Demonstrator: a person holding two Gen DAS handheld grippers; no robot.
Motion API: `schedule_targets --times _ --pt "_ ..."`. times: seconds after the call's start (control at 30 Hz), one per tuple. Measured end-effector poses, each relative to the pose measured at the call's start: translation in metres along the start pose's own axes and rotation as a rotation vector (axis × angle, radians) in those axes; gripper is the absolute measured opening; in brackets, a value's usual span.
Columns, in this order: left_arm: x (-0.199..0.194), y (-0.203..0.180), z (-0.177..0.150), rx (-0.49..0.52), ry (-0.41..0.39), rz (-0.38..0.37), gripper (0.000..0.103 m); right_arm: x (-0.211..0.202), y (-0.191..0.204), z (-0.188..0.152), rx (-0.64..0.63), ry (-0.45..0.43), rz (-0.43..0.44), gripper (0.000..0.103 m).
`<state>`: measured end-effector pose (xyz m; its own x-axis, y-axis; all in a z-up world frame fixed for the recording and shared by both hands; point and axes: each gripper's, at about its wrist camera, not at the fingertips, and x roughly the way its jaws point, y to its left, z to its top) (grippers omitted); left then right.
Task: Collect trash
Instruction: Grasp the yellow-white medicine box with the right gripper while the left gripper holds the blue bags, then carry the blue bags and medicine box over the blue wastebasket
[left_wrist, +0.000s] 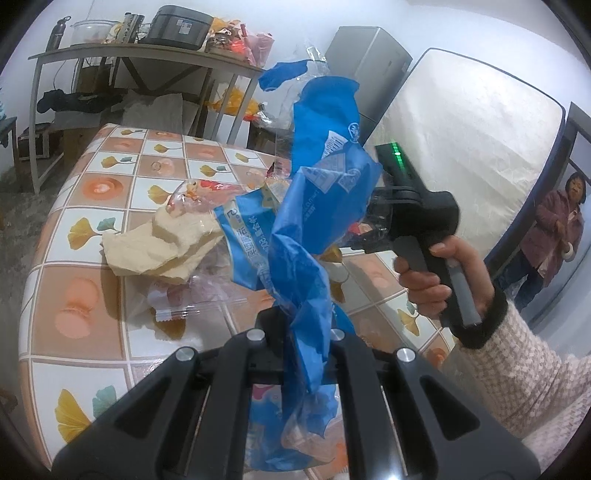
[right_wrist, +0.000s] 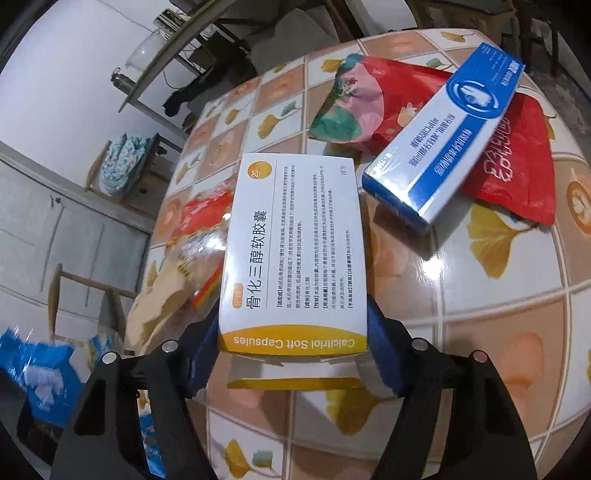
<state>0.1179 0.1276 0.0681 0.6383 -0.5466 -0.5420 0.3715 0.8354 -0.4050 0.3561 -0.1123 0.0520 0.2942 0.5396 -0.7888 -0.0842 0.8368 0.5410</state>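
Observation:
My left gripper (left_wrist: 297, 325) is shut on a crumpled blue plastic bag (left_wrist: 317, 177) and holds it up above the tiled table (left_wrist: 92, 295). My right gripper (right_wrist: 293, 332) is shut on a white and yellow capsule box (right_wrist: 291, 236), held just over the table; the same gripper shows in the left wrist view (left_wrist: 413, 218) behind the bag. On the table lie a blue and white box (right_wrist: 443, 133), a red plastic bag (right_wrist: 509, 162), a floral wrapper (right_wrist: 343, 107), crumpled beige paper (left_wrist: 162, 247) and clear snack wrappers (left_wrist: 192, 299).
A metal shelf table (left_wrist: 122, 55) with appliances stands at the back. A mattress (left_wrist: 461, 147) leans on the wall at right, a person (left_wrist: 554, 240) beside it. A wooden chair (right_wrist: 74, 295) stands left of the table.

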Motion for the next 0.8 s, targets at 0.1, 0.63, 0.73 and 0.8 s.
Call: schedule_targets --times 0.1,0.63,0.73,0.8 --pt "0.003 -0.001 0.001 0.007 0.006 -0.002 0.003 -0.014 -0.002 -0.014 0.008 -0.018 0.043 0.069" --pt "0.056 -0.084 0.033 0.206 0.116 -0.163 0.003 -0.158 -0.078 -0.133 0.15 -0.346 0.334 0.069" --pt "0.083 -0.131 0.042 0.3 0.159 -0.236 0.003 -0.209 -0.12 -0.175 0.235 -0.505 0.269 0.069" --pt "0.099 -0.16 0.042 0.355 0.183 -0.276 0.003 -0.234 -0.146 -0.201 0.296 -0.583 0.218 0.069"
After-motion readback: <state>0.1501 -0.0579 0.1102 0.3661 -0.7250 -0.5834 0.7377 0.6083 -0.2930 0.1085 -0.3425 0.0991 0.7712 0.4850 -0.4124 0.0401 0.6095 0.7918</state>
